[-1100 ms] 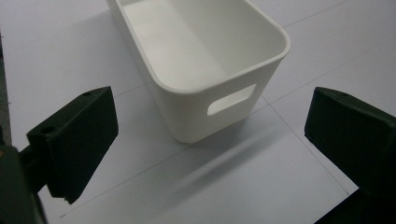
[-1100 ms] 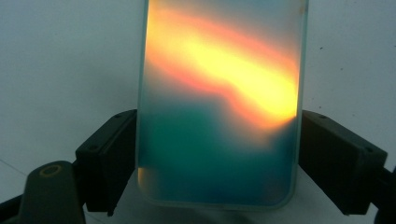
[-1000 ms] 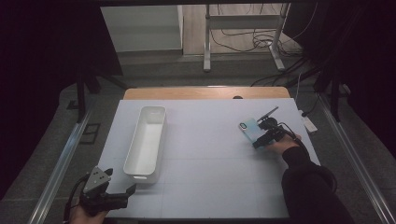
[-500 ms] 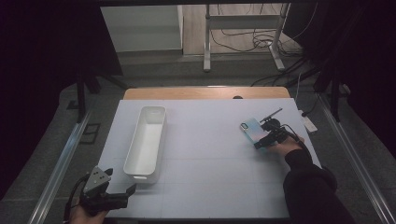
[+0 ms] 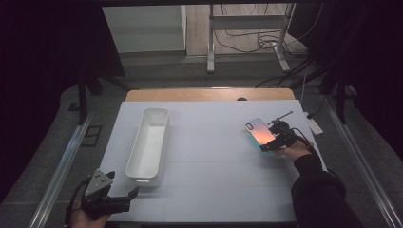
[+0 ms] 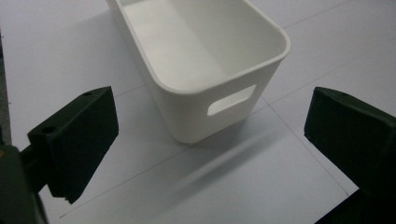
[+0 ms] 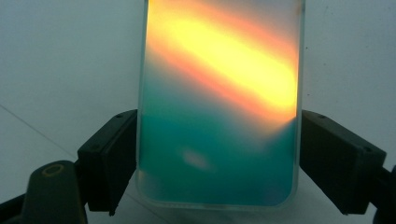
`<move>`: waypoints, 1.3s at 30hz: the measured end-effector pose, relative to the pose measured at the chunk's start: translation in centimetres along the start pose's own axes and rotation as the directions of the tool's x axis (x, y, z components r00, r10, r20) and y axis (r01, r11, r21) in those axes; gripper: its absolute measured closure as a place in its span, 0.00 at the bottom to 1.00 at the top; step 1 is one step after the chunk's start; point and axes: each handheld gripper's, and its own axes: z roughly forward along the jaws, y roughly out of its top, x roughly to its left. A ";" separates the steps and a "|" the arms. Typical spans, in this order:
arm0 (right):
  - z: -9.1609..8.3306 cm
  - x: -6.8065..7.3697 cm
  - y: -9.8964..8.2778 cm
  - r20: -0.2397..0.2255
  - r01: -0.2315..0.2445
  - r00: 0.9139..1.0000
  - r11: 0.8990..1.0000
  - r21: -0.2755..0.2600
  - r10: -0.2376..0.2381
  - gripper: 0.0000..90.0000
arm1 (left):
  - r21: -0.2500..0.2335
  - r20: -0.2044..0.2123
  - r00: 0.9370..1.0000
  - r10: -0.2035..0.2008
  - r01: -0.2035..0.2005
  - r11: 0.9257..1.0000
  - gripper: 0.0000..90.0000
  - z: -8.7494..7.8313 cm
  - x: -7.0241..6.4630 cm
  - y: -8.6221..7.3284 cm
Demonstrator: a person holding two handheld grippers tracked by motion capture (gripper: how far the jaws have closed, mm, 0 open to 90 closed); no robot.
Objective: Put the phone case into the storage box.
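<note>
2 black jaws of the right gripper (image 7: 219, 154) stand against the long edges of a phone case (image 7: 219, 107), 1 on each side near its rounded lower end, pinching it across its width. In the high view the same right gripper (image 5: 275, 141) sits near the right edge of the white table (image 5: 214, 142), with the phone case (image 5: 260, 133) slanting out from it toward the table's middle; whether its far end rests on the surface or is lifted I cannot tell.

The case looks thin and light, a glossy shell shading from teal to orange with a clear rim. I judge it smooth and likely slippery, and flexible enough to bow if squeezed hard across the width. Holding it by the 2 long edges near 1 end, as here, seems sound, though a hold nearer the middle would cut any droop or swing.

Well apart, at the near left corner, the left gripper (image 5: 110, 202) has its jaws spread wide with nothing between them, pointing at the short handled end of a white bin (image 6: 219, 70) that stands empty on the table's left half.
</note>
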 end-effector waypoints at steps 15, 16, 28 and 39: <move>-2.4 1.0 -1.3 -0.056 0.011 0.998 0.996 -0.085 -0.016 0.19 | 0.002 0.062 0.998 0.007 -0.007 1.000 0.04 0.1 0.3 0.1; -2.4 1.0 -1.3 -0.056 0.011 0.998 0.996 -0.085 -0.016 0.19 | 0.002 0.062 0.998 0.007 -0.007 1.000 0.03 0.1 0.3 0.1; -3.8 2.1 -2.3 -0.100 0.035 0.994 0.991 -0.133 -0.049 0.19 | -0.015 0.062 0.998 0.009 -0.009 1.000 0.00 -0.1 0.3 0.0; -4.7 3.2 -3.0 -0.122 0.063 0.989 0.985 -0.163 -0.083 0.19 | -0.048 0.060 0.998 0.010 -0.007 0.999 0.00 -0.6 0.0 0.5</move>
